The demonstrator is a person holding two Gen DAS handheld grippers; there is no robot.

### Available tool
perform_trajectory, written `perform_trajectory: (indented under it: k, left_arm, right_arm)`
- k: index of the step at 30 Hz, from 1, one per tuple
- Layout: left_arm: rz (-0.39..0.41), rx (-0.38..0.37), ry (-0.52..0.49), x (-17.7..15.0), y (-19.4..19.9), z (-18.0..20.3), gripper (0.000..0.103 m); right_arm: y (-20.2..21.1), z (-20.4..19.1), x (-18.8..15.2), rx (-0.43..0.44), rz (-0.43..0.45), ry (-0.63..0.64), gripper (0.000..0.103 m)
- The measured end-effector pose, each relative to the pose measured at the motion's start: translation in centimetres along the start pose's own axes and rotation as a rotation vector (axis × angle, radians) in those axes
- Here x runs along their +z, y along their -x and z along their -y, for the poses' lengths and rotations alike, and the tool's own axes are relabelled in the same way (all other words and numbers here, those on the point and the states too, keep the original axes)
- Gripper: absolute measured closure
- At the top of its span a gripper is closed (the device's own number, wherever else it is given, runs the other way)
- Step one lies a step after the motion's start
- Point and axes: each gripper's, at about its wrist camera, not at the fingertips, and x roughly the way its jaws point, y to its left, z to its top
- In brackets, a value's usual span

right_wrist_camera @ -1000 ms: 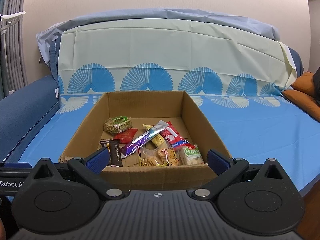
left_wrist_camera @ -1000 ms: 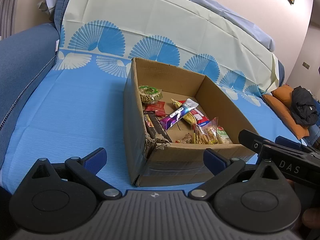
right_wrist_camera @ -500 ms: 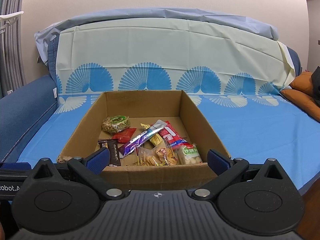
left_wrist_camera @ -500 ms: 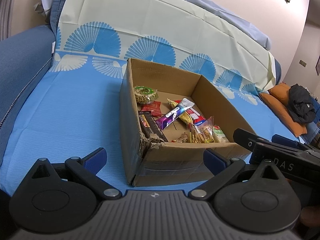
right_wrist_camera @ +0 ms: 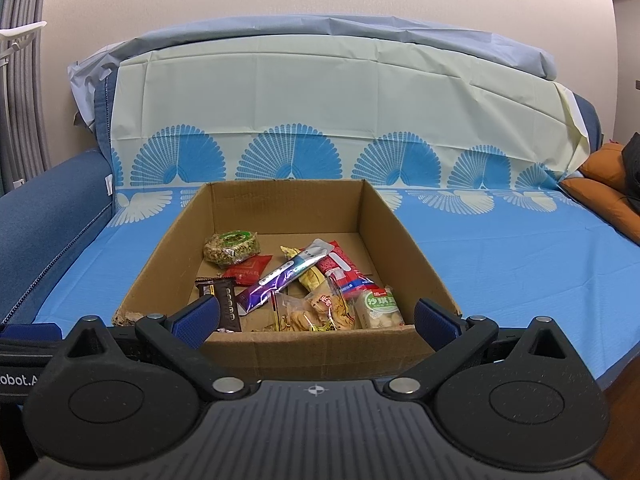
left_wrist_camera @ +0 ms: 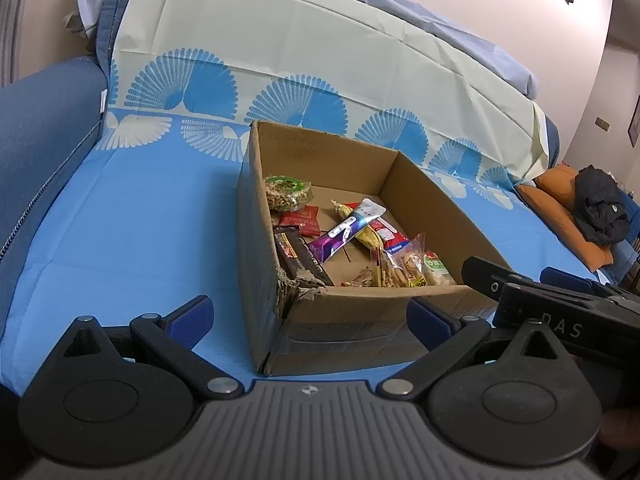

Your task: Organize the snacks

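Note:
An open cardboard box (left_wrist_camera: 256, 248) (right_wrist_camera: 384, 224) sits on the blue sheet and holds several snacks. Among them are a purple bar (left_wrist_camera: 344, 234) (right_wrist_camera: 286, 278), a round green-labelled nut cake (left_wrist_camera: 287, 192) (right_wrist_camera: 232, 246), a dark chocolate bar (left_wrist_camera: 300, 258) (right_wrist_camera: 224, 300), a red packet (right_wrist_camera: 248, 274) and a clear cracker bag (left_wrist_camera: 400, 270) (right_wrist_camera: 316, 312). My left gripper (left_wrist_camera: 310, 318) is open, just short of the box's near left corner. My right gripper (right_wrist_camera: 316, 320) is open in front of the near wall, holding nothing. The right gripper's body (left_wrist_camera: 560, 312) shows at the right of the left wrist view.
The blue sheet (left_wrist_camera: 132, 220) (right_wrist_camera: 500, 256) spreads wide on both sides of the box. A dark blue sofa arm (left_wrist_camera: 40, 136) rises on the left. Orange cushions with a black garment (left_wrist_camera: 600, 208) lie far right. A fan-patterned cover drapes the backrest (right_wrist_camera: 320, 104).
Both grippers have crept a little closer to the box, which looks slightly larger in each view. Nothing was grasped or released.

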Motion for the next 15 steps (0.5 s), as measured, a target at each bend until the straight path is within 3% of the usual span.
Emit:
perform_trajectory:
  k: [15]
  left_arm:
    - [0.013, -0.001, -0.013, -0.04, 0.13, 0.23, 0.000]
  right_arm:
    - [-0.07, 0.29, -0.16, -0.003, -0.002, -0.003, 0.001]
